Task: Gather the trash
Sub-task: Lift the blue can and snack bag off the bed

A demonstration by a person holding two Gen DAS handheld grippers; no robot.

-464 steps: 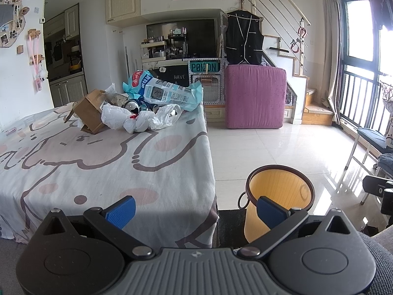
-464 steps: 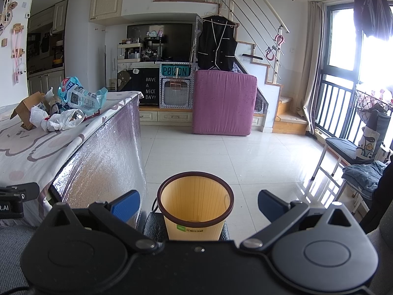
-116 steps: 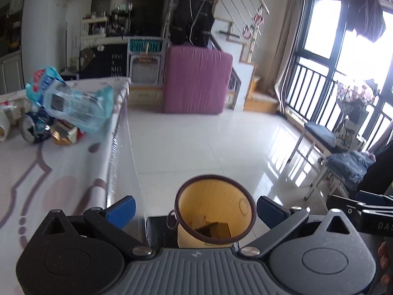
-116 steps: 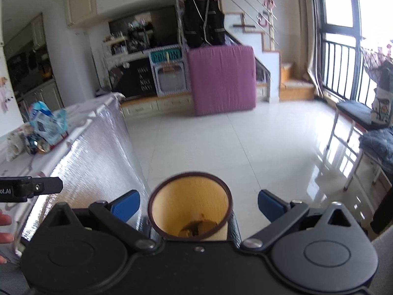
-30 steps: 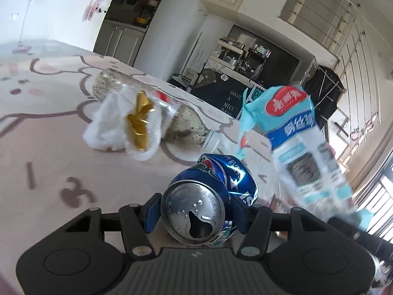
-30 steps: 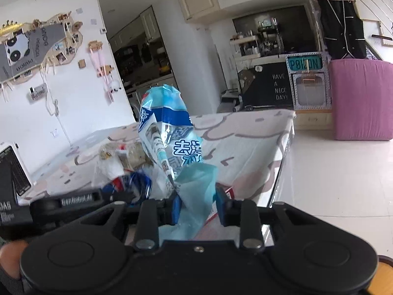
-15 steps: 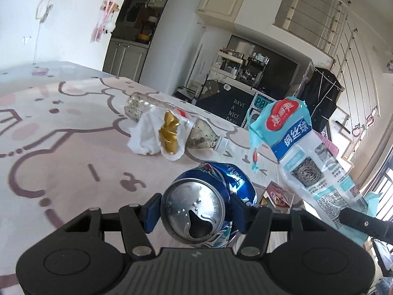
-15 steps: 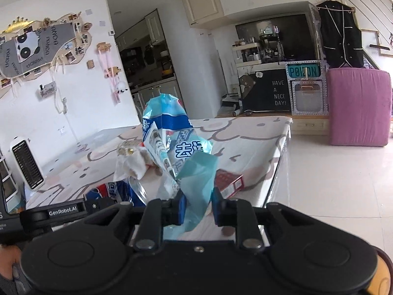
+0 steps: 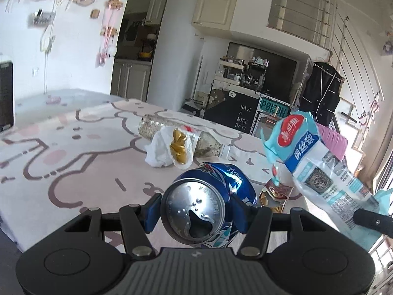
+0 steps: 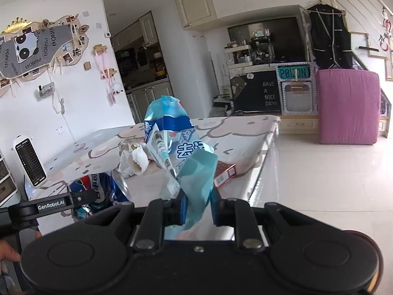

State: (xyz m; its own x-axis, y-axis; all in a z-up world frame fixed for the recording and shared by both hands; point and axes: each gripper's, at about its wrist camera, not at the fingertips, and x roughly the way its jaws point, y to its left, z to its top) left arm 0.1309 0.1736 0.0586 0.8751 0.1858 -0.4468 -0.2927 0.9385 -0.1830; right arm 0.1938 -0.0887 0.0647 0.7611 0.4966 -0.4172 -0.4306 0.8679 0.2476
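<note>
The left claw [image 9: 195, 212] was clamped on the crushed can [image 9: 208, 206], the right claw [image 10: 196, 205] on the blue wrapper [image 10: 176, 147]; both lifted for binning, wrapper at the can's 2 o'clock.

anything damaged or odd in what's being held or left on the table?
The blue can in the left gripper is dented. The plastic package in the right gripper is crumpled and torn. On the table, a bottle lies on its side behind wadded tissue.
</note>
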